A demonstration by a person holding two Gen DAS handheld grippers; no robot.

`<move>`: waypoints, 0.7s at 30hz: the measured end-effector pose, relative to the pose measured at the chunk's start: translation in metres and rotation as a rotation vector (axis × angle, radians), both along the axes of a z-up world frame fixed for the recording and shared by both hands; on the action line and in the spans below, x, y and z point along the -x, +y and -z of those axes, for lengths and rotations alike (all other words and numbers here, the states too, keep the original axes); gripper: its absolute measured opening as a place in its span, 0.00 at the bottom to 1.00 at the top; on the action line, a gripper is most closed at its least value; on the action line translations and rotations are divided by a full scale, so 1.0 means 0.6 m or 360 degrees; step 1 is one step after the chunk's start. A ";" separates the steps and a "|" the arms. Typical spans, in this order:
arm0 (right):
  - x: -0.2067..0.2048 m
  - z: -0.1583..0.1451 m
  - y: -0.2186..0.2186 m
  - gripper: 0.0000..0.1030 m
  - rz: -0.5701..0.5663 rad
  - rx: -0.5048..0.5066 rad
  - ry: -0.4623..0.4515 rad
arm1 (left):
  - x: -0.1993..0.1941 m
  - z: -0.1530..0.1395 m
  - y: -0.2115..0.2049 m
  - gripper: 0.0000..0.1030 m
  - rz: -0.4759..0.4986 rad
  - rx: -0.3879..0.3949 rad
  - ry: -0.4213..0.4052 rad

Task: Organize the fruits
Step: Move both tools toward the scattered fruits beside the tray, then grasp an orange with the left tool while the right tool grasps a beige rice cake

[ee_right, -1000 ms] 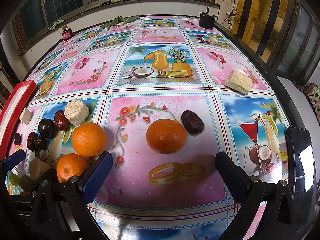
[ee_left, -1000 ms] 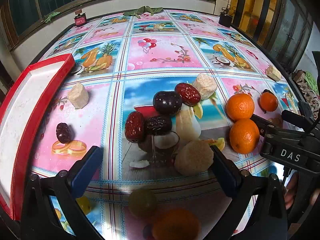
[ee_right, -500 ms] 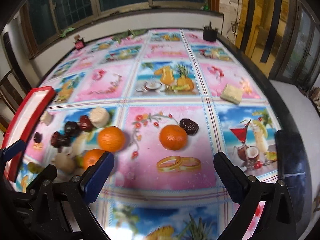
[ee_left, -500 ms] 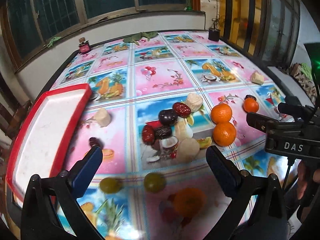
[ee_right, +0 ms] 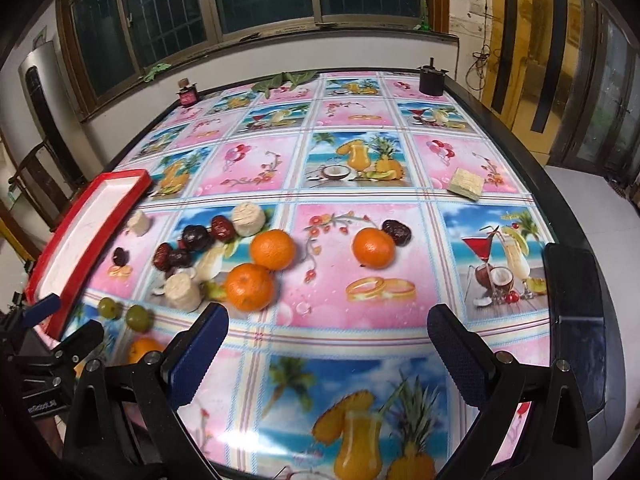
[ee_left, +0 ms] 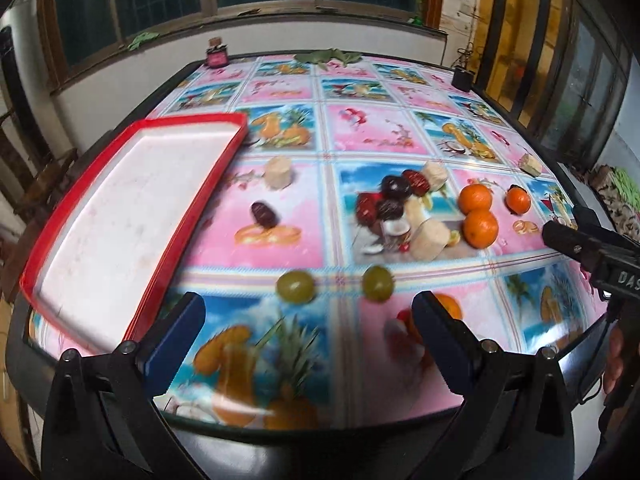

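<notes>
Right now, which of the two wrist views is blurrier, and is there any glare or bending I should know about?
Left wrist view: motion blur smears the green grapes and date cluster; glare whitens the red tray floor. Right wrist view: sharper, the oranges look crisp, and a black phone reflects light. Both views: fisheye bends the table edge and windows.

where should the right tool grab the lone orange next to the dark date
Grip the orange across its widest middle, coming down from above with the right tool, which is open. It is round, so any axis works, but the date sits close at its far right. Set the fingers near-left and far-right of that, or left and right, to miss the date.
</notes>
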State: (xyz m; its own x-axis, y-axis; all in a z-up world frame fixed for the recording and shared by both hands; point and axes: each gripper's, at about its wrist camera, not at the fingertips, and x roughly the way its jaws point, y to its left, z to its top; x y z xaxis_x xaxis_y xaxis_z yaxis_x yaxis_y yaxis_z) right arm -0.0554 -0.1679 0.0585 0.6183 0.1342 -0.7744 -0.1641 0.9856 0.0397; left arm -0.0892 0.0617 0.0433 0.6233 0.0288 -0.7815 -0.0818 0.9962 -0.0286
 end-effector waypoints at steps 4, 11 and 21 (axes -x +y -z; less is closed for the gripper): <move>0.015 -0.007 0.006 0.98 -0.0044 -0.0025 -0.0016 | 0.016 0.004 0.014 1.00 -0.0012 0.0023 0.0016; 0.032 -0.014 0.018 0.95 -0.0168 -0.0067 -0.0034 | 0.021 0.009 0.009 1.00 0.0074 0.0066 0.0070; 0.016 -0.003 0.006 0.79 -0.0201 -0.0033 0.0004 | 0.004 0.006 -0.088 0.83 0.0471 0.0148 0.0108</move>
State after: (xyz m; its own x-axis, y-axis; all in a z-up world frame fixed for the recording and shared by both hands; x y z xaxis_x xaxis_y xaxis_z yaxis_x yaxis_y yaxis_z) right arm -0.0648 -0.1644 0.0605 0.5937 0.2269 -0.7720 -0.2866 0.9561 0.0607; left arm -0.0918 0.0091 0.0396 0.5403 -0.2194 -0.8124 0.2064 0.9705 -0.1248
